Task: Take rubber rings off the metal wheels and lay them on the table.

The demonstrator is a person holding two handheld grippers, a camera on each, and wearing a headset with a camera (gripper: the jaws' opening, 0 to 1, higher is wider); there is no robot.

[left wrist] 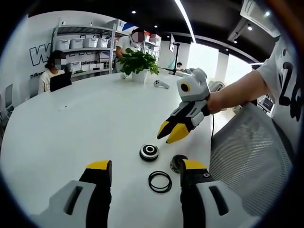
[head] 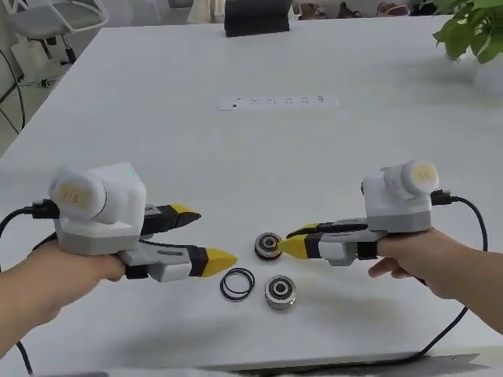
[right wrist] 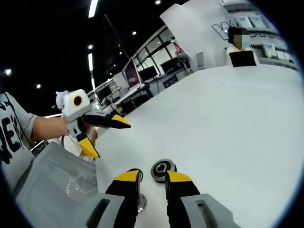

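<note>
Nearest us on the white tabletop sits a metal wheel, just right of the loose rubber rings and not touching them. The rings are black and lie flat on the tabletop; they look like two, overlapped.

We hold the left gripper to the left of the rings. Its jaws are spread wide with nothing between them, and its nearer yellow tip ends just left of the rings and a little beyond them.

Just beyond the rings, slightly to the right, stands a second wheel with a dark band around its rim. We cannot tell for sure whether that band is a rubber ring.

We hold the right gripper beyond and to the right of the rings, with its tips just beside the second wheel. Its jaws are drawn close, with a narrow gap between them, and pinch nothing. In the right gripper view the second wheel sits just past the tips.

Well beyond the rings a white power strip lies on the tabletop. Farther still a dark object stands at the far edge, and a potted plant is far off to the right.
</note>
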